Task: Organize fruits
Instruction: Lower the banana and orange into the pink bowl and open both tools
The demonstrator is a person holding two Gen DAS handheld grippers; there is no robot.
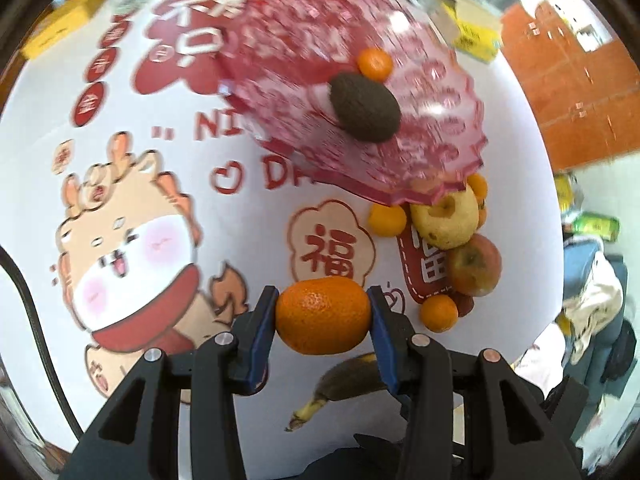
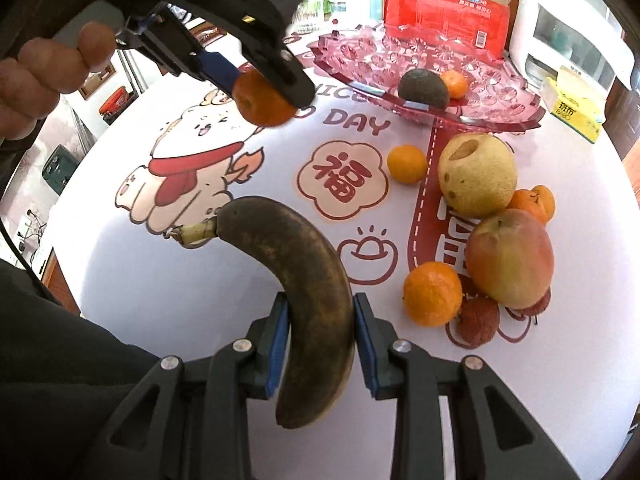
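Fruits mid-transfer: left gripper [image 1: 322, 317] pinching a mandarin [image 1: 322, 316], right gripper [image 2: 320, 336] clamped on the blackened banana [image 2: 304, 292].
Both carried above the bench [image 2: 160, 280]; next, drop into pink tray [image 2: 500, 84] at 1 o'clock, beside the avocado [image 2: 423, 87]. Remaining fruit sits at 3 o'clock.

table: white printed cloth [image 2: 160, 280] | backdrop: orange cabinets [image 1: 576, 80] (blurred) | light: bright

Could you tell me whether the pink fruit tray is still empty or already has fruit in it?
Not empty: the pink tray already holds a dark avocado and one small orange; the rest of it is bare.
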